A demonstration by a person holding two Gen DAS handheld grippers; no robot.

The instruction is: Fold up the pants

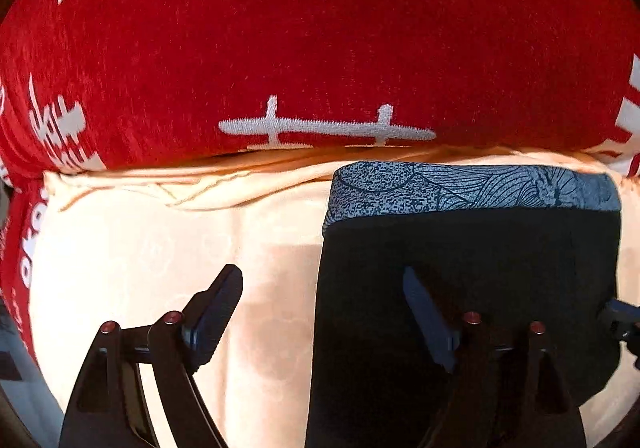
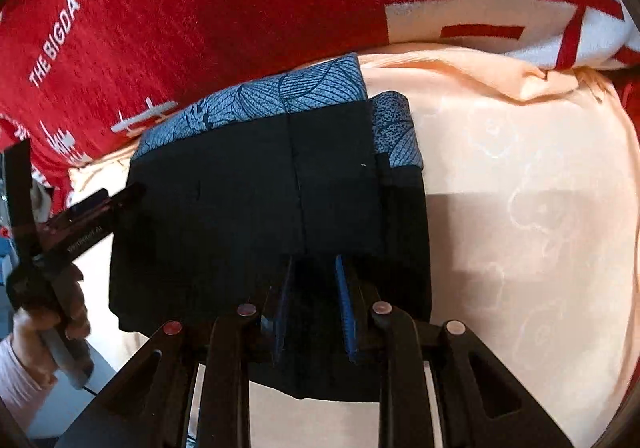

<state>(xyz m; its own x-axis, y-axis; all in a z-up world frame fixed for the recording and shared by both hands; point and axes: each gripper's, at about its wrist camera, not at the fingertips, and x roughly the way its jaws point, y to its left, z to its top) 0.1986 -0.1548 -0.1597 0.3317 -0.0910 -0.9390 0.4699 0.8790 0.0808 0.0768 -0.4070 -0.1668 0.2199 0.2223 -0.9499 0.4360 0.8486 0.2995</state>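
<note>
Lay folded into a compact rectangle just ahead of both pairs of tongs: black stretch-fabric pants [image 2: 240, 188] with a blue-grey leaf-printed waistband [image 2: 256, 96], the band on the side farthest from the tongs. Rested on a pale peach satin sheet [image 2: 520, 208], with a red fleece blanket lettered in white [image 2: 200, 8] bunched beyond the waistband.

Left tongs [image 1: 320, 274]: stood wide apart, gripping nothing. Straddled the pants' left edge, one finger over bare sheet and the other over black cloth. Were held in a bare hand [image 2: 44, 324] at the far left of the right wrist view.

Right tongs [image 2: 314, 260]: stood narrowed at the near edge of the bundle, with dark cloth showing between the fingers [image 2: 344, 308]. Could not be told whether any cloth was pinched there.

Looked light, soft and limp, so likely to sag and spill open if lifted by one point. Also likely to slide on satin that smooth, the whole stack dragging along under a sideways pull rather than staying put. Best taken by the near folded edge, all layers pinched together, with the second pair of tongs at the matching corner or pressing down the top layer. Waistband probably the thickest and firmest part, hence the surest grip if the bundle needed turning.
</note>
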